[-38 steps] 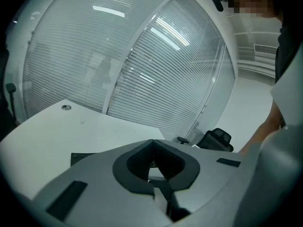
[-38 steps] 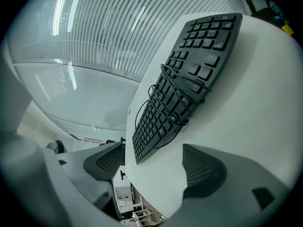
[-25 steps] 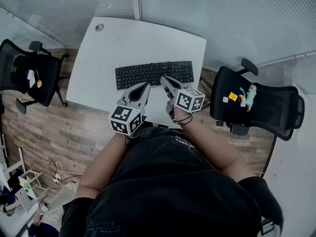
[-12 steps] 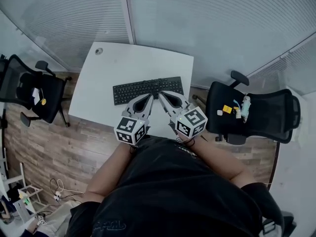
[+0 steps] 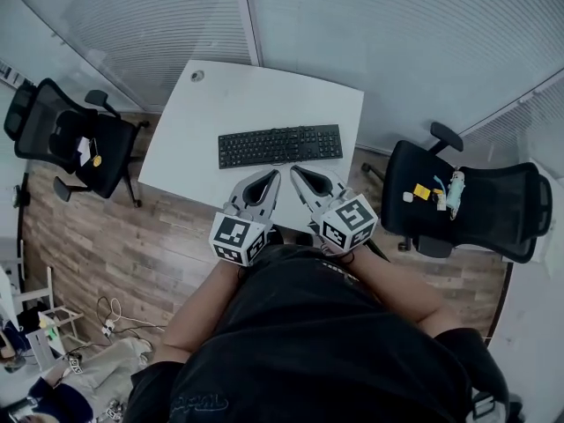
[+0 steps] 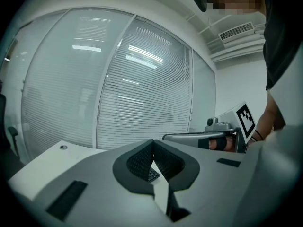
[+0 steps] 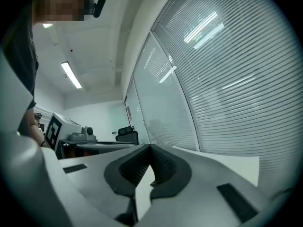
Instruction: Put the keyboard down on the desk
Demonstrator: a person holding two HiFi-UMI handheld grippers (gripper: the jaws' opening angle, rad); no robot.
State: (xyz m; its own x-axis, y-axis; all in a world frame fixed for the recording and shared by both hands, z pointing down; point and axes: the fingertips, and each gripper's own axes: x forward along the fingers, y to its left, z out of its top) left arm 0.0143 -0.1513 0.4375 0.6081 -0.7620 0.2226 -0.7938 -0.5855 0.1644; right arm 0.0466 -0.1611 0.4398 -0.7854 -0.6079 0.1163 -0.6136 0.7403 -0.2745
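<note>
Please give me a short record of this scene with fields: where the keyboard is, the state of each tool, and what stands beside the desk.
keyboard: lies flat on the desk
left tool: shut, empty, not touching the keyboard
right tool: shut, empty, not touching the keyboard
chairs: black, one at each end of the desk
task: keyboard is down

Both tongs back off the keyboard (image 5: 280, 145). A second ago the right tongs (image 5: 296, 171) have their tips over its front edge and the left tongs (image 5: 271, 174) sit right against it. Now both are lower in the frame, pulled in toward the body, with a thin strip of bare surface (image 5: 203, 113) between tips and keys. The view has also swung, so everything sits a bit further right.
</note>
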